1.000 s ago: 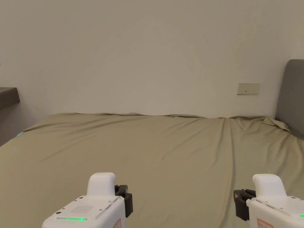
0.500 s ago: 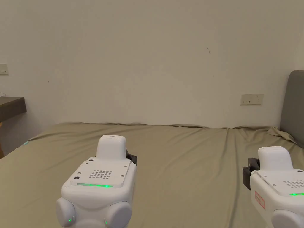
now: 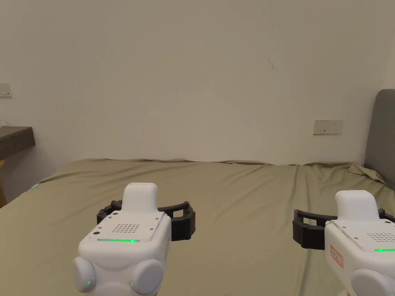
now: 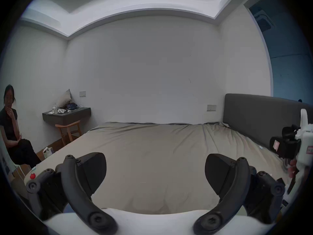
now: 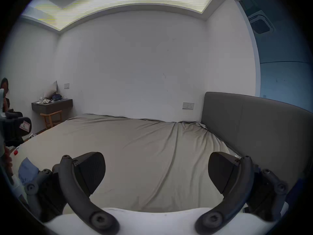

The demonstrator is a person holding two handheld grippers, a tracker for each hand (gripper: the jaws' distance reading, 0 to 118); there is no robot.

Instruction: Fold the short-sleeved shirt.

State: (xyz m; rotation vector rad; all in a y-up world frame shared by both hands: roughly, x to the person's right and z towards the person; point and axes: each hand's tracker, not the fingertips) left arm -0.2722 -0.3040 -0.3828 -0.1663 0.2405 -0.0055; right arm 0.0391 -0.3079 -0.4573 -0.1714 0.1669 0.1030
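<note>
My left gripper [image 3: 144, 212] and right gripper [image 3: 346, 221] hover side by side over the near part of a bed [image 3: 239, 192] with an olive sheet. Both are open and hold nothing. In the left gripper view its jaws [image 4: 155, 170] stand wide apart over bare sheet, and the right gripper [image 4: 288, 147] shows at the far right. The right gripper [image 5: 156, 169] likewise frames bare sheet. A crumpled piece of light blue cloth [image 5: 27, 170] lies at the bed's near left edge, below the left gripper [image 5: 15, 130]; I cannot tell whether it is the shirt.
A grey headboard [image 3: 382, 131] bounds the bed on the right, and a plain wall runs behind it. A dark wall shelf [image 4: 66, 115] with small items hangs at the left, a wooden stool [image 4: 69, 131] under it. A person [image 4: 11, 130] sits at the far left. A small red object [image 4: 32, 176] lies at the bed's left edge.
Both grippers have opened; their jaws were together half a second ago. The left gripper sits slightly lower. A second ago both grippers were lower in the picture.
</note>
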